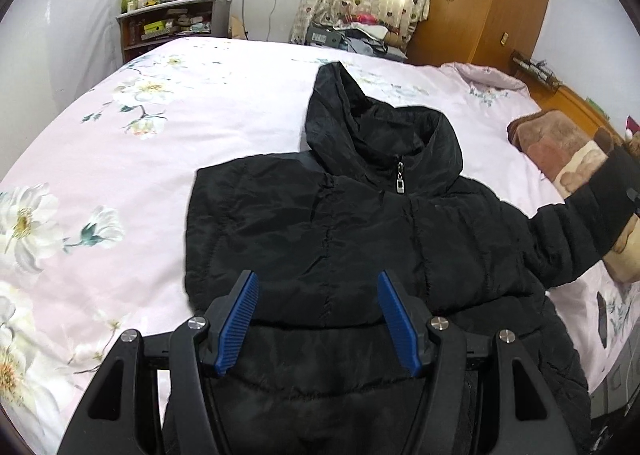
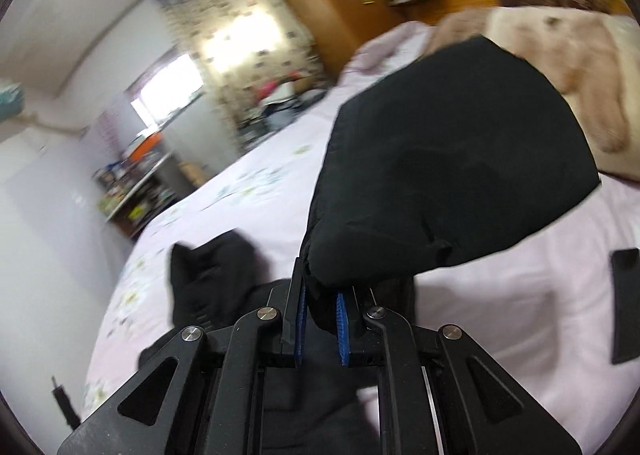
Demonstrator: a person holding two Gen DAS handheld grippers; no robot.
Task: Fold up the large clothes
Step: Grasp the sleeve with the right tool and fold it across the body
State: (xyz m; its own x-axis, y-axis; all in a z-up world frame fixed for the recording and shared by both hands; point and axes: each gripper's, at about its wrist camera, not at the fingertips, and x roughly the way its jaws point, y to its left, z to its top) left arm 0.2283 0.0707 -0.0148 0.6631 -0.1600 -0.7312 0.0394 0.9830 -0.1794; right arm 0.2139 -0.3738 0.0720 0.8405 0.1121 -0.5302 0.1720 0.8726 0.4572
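In the left wrist view, a black hooded puffer jacket (image 1: 360,223) is lying front-up across the middle of the frame on a pink floral bedspread (image 1: 120,175), its zipper pull (image 1: 400,179) sitting just below the collar. The left gripper (image 1: 318,319) is hovering over the jacket's lower part at bottom centre, blue pads (image 1: 240,319) spread wide and gripping nothing. At the right edge the jacket's sleeve (image 1: 580,223) is lifting off the bed toward a brown plush blanket (image 1: 560,151).

Only the right wrist view is showing why: the right gripper (image 2: 322,319), at lower centre, is clenching the sleeve cuff (image 2: 448,159), which is filling the frame's right half. This view is blurred. No readable writing is showing in either view.
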